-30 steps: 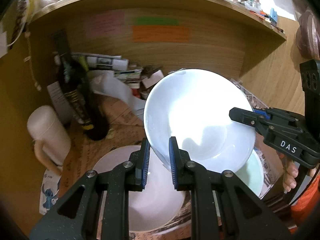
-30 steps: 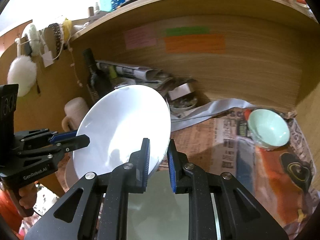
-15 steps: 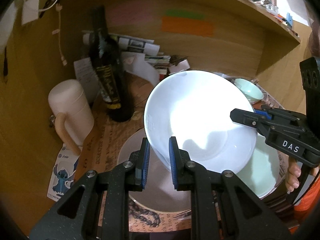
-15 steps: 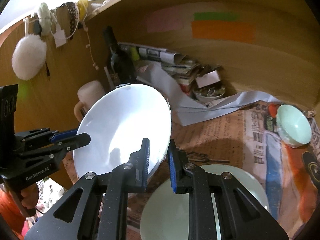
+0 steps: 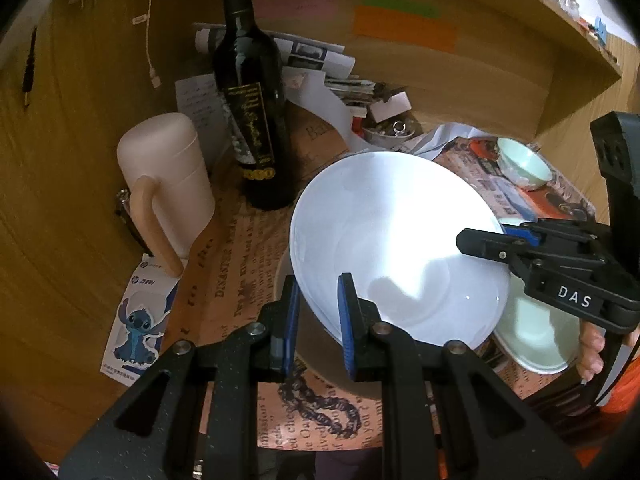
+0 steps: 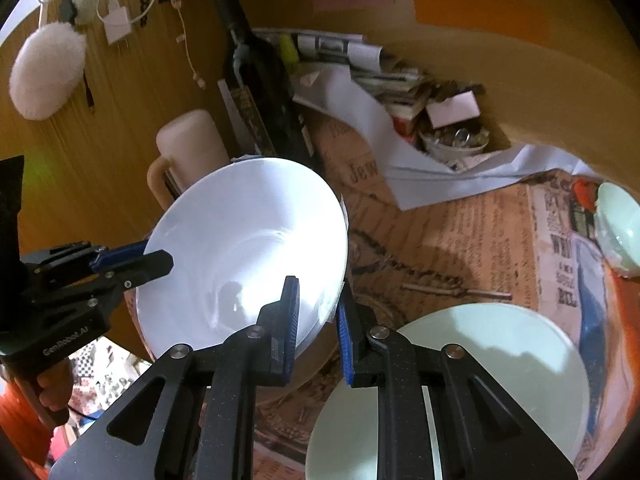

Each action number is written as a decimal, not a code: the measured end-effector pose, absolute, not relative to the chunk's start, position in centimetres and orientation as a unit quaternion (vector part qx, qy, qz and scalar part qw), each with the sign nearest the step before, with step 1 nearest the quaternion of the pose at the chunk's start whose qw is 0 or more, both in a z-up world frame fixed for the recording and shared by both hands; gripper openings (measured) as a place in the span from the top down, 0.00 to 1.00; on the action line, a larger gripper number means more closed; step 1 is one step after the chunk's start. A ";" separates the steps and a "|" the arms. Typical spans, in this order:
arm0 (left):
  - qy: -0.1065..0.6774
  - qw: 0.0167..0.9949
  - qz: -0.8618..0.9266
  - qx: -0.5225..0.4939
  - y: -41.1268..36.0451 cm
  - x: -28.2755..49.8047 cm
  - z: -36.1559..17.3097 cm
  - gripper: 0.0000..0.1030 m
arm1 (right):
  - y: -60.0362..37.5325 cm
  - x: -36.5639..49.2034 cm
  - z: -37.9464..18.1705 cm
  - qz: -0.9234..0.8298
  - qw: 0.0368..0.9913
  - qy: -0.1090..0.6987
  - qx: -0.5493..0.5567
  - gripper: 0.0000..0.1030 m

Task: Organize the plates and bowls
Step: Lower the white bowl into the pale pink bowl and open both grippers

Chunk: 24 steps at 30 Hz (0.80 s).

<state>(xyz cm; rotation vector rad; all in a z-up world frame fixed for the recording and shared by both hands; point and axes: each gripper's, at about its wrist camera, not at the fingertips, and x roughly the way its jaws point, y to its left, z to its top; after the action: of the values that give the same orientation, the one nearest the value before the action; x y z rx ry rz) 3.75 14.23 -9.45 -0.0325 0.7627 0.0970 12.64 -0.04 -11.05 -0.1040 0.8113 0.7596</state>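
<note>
A white deep plate (image 5: 400,248) hangs tilted above the table, held by both grippers at opposite rims. My left gripper (image 5: 318,320) is shut on its near rim in the left wrist view. My right gripper (image 5: 480,240) grips the rim on the plate's right. In the right wrist view the same plate (image 6: 248,248) has the right gripper (image 6: 318,320) shut on its rim and the left gripper (image 6: 160,260) on its left side. Under it lies a greyish plate (image 5: 282,280). A pale green plate (image 6: 480,360) lies to the right, a small pale green bowl (image 5: 524,164) farther back.
A dark wine bottle (image 5: 252,120) and a pale lidded jug (image 5: 168,176) stand close at the left, by the wooden wall. Papers and a small dish of metal bits (image 5: 392,130) crowd the back. Newspaper (image 6: 460,240) covers the table under a low shelf.
Both grippers have carried the white plate downward, closer to the table and the plate beneath. The bottle and jug now loom nearer. Both grips are unchanged.
</note>
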 end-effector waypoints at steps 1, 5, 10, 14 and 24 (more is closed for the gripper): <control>0.373 0.926 0.049 -0.014 14.3 3.7 -9.5 0.82 | 0.1 12.7 -11.2 0.361 0.846 0.388 -0.050 0.84; 0.382 0.923 0.056 -0.003 14.3 3.7 -10.0 0.82 | 0.4 12.8 -11.8 0.363 0.841 0.398 -0.055 0.84; 0.392 0.918 0.060 0.003 14.4 3.8 -10.6 0.82 | 0.7 12.9 -12.1 0.363 0.837 0.405 -0.060 0.84; 0.393 0.917 0.068 0.010 14.5 3.8 -10.9 0.82 | 1.0 12.7 -12.3 0.365 0.836 0.405 -0.068 0.84; 0.397 0.915 0.073 0.019 14.5 3.7 -11.5 0.82 | 1.6 12.0 -12.4 0.359 0.844 0.384 -0.110 0.81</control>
<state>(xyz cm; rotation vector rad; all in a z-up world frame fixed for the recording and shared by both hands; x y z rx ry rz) 3.74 14.45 -11.48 0.0381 0.8166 0.1503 11.95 1.63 -12.37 -0.2331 0.8103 0.7583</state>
